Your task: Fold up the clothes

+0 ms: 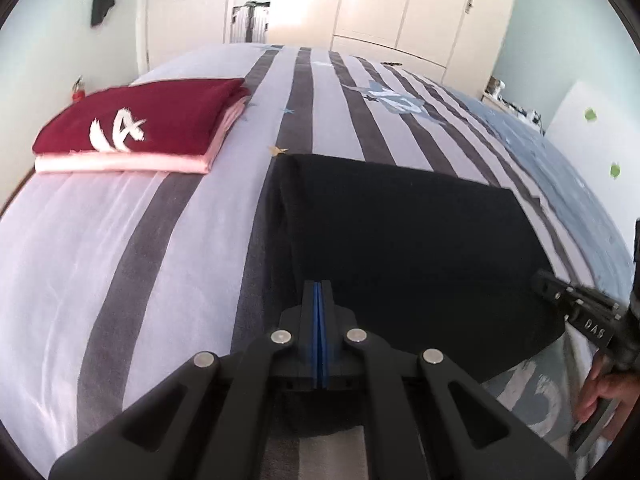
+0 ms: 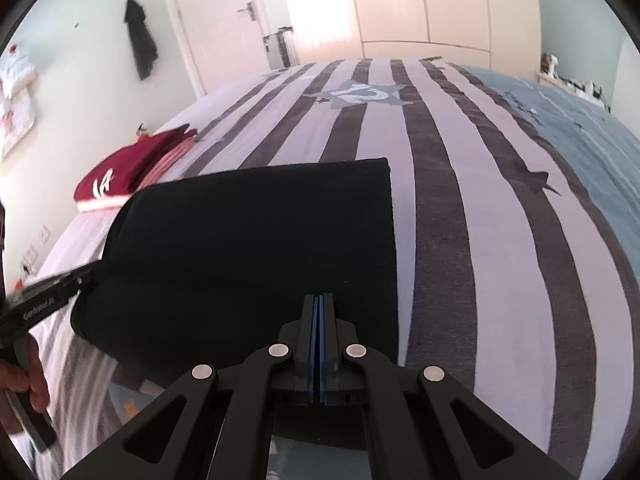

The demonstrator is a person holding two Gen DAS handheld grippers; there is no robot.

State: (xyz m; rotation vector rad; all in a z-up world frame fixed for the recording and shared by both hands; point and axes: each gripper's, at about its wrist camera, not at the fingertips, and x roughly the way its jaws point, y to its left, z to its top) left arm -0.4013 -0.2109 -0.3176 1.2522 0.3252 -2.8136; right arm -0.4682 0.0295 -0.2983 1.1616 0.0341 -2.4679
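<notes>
Bedroom setting: striped bed cover (image 1: 168, 216) spans both views, with white wardrobe doors (image 2: 400, 0) and a pale wall beyond; left gripper (image 1: 319, 284) has its jaws drawn together, blue pads meeting, with the near edge of the dark folded garment (image 1: 400, 248) running under and between the fingers, so the jaws appear closed on that cloth near its left corner; right gripper (image 2: 319, 296) shows the same condition, jaws pressed together over the near edge of the garment toward its right side; in the left wrist view the right gripper enters at the right margin, its tip at the garment's right edge, held by the right hand (image 1: 600, 392); in the right wrist view the left gripper reaches the garment's left edge, held by the left hand (image 2: 28, 380); the garment lies flat on the bed as a roughly rectangular fold, its far edge straight; well apart, toward the far left of the bed, a folded red garment (image 1: 140, 120) with white lettering rests on top of a folded pink garment (image 1: 120, 164); a dark item of clothing (image 2: 140, 40) hangs on the left wall beside a white door (image 2: 216, 12).
</notes>
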